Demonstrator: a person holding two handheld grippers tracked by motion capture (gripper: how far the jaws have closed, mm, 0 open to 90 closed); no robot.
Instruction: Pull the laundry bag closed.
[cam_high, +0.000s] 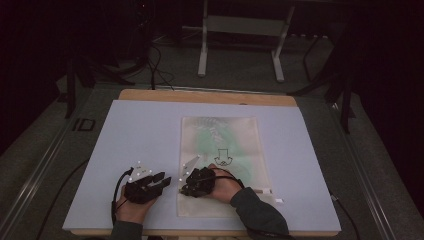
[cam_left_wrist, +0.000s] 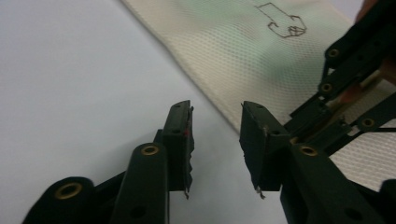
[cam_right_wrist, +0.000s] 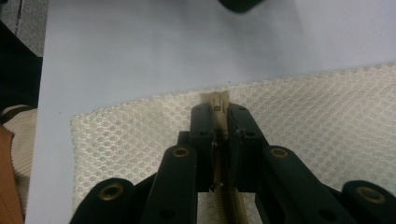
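My right gripper (cam_right_wrist: 218, 122) clamps the zipper pull (cam_right_wrist: 219, 100) at the cream mesh pouch's (cam_high: 220, 145) six-o'clock edge — my left gripper (cam_left_wrist: 215, 140) hangs open at its nine o'clock — I'd pin fabric before sliding steadily.

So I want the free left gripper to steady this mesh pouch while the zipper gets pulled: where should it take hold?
Probably the pouch's long side edge nearest the left gripper, coming in from the bare mat side. The pouch lies flat, so the open jaws must slide low, one under the edge, clear of the right gripper shut on the zipper end.
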